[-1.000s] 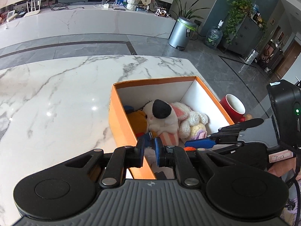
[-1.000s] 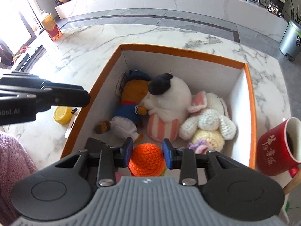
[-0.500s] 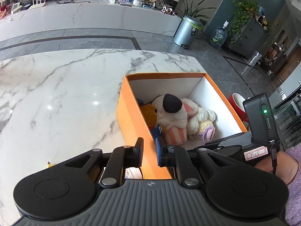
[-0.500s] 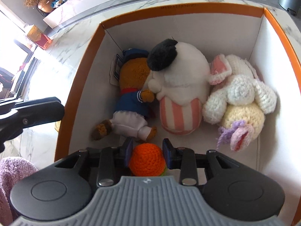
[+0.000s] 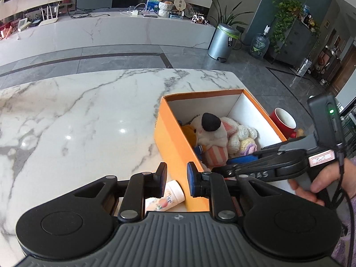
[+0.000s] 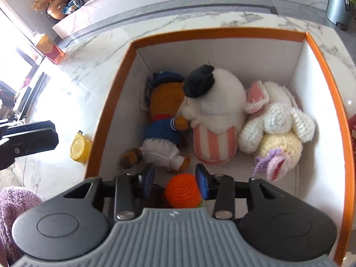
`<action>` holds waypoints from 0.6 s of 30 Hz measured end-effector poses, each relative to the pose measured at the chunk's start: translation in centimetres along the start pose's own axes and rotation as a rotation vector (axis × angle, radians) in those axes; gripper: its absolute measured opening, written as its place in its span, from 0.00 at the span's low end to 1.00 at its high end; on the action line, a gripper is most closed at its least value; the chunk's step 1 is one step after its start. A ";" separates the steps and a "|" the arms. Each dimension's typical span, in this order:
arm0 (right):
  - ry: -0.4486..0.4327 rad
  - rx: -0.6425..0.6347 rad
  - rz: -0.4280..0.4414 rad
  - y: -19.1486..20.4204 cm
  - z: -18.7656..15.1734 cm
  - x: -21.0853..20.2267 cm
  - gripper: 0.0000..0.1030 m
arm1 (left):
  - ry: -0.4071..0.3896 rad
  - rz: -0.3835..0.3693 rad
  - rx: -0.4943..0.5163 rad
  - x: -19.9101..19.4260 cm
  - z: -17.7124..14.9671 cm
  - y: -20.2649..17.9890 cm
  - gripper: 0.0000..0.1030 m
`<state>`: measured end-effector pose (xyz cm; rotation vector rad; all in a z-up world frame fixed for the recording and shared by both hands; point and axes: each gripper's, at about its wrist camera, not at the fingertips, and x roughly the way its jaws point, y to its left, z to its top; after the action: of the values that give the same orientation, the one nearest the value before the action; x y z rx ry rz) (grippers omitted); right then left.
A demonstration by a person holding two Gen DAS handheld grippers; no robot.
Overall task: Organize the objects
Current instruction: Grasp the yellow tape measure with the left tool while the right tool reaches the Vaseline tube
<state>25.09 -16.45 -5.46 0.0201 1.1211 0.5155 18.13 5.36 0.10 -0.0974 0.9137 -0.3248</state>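
parting around the orange crochet ball (image 6: 183,190), the right hand-held gripper (image 6: 175,179) has released it.

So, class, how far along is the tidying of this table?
Done: plush toys lie in the orange box. In hand: the right hand-held gripper, whose jaws have just been opening, appears to be letting the orange crochet ball go inside the box. Left: the yellow object and the white tube lie on the table outside it.

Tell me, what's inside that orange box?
The box holds a bear, a white plush, a crocheted bunny and an orange ball. The floor beneath them is mostly hidden.
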 end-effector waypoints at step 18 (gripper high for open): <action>0.043 -0.656 -0.008 13.2 -0.7 -0.5 0.40 | 0.080 0.152 0.078 0.7 -5.7 6.8 0.58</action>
<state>19.25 -5.18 -1.75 -0.5672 0.9497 0.8580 15.60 11.91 -5.41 0.0569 0.9808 -0.2244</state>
